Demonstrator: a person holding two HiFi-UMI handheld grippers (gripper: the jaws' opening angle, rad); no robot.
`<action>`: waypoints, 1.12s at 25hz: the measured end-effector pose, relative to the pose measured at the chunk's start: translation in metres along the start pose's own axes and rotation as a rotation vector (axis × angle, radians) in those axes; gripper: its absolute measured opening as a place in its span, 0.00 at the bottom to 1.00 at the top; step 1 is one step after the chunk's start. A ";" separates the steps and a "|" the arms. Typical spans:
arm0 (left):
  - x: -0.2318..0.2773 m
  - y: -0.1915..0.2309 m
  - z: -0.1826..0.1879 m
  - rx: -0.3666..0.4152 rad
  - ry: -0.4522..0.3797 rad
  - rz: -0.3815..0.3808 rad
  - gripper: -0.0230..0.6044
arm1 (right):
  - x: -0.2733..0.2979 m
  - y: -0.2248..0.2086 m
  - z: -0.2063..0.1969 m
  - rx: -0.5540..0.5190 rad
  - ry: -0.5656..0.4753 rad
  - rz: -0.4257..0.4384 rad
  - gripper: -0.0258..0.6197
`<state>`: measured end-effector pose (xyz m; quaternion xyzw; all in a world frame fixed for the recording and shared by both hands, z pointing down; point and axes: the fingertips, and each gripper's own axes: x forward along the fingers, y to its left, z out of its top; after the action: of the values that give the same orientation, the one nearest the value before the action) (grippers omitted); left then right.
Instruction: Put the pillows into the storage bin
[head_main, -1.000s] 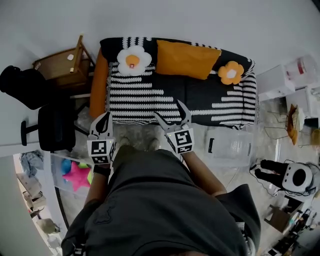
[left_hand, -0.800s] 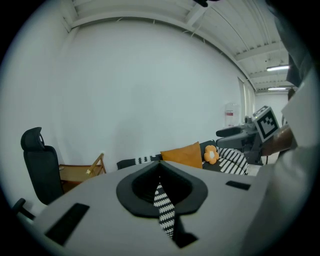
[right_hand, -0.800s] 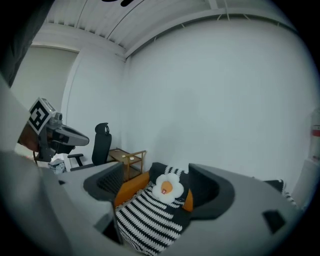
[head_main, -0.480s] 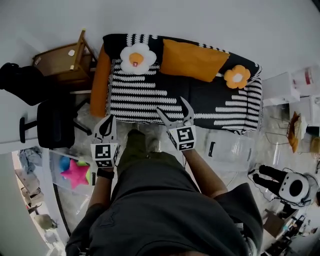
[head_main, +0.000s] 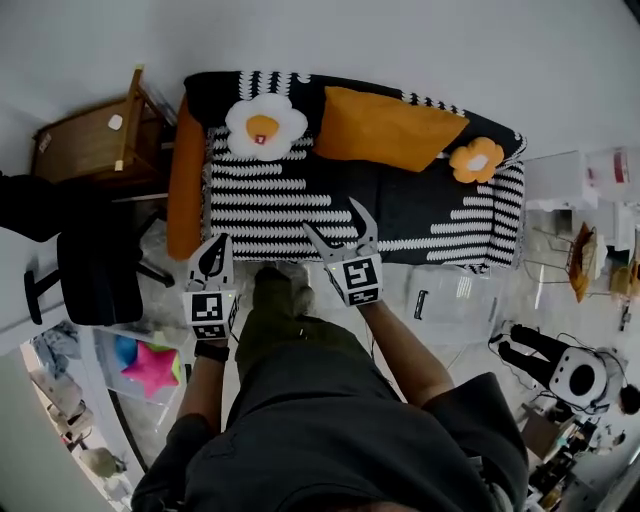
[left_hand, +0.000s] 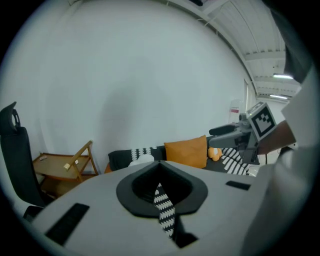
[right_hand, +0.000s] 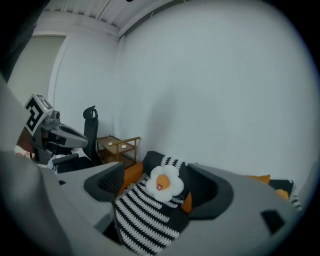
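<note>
Right gripper (head_main: 333, 220) wide open, empty, left gripper (head_main: 215, 245) closed — both facing striped sofa (head_main: 300, 190), flower pillow (head_main: 262, 127) on it

Sofa seat (head_main: 300, 205) lies open ahead; black chair (head_main: 95, 278) and wooden table (head_main: 85, 145) crowd its left.

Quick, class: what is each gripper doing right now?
Left gripper: closed, holding nothing.
Right gripper: open, holding nothing.
</note>
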<state>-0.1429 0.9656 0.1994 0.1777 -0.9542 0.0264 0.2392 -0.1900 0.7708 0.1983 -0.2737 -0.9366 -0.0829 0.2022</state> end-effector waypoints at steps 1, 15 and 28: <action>0.013 0.006 0.001 -0.001 0.006 -0.007 0.04 | 0.014 -0.004 0.000 0.003 0.006 0.001 0.65; 0.174 0.089 -0.015 -0.029 0.058 -0.042 0.04 | 0.203 -0.046 -0.025 0.000 0.087 0.000 0.63; 0.287 0.137 -0.058 -0.054 0.103 -0.062 0.04 | 0.346 -0.087 -0.090 -0.013 0.167 -0.026 0.60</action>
<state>-0.4011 1.0076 0.3890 0.1991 -0.9350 0.0026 0.2935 -0.4733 0.8397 0.4222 -0.2550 -0.9195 -0.1140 0.2765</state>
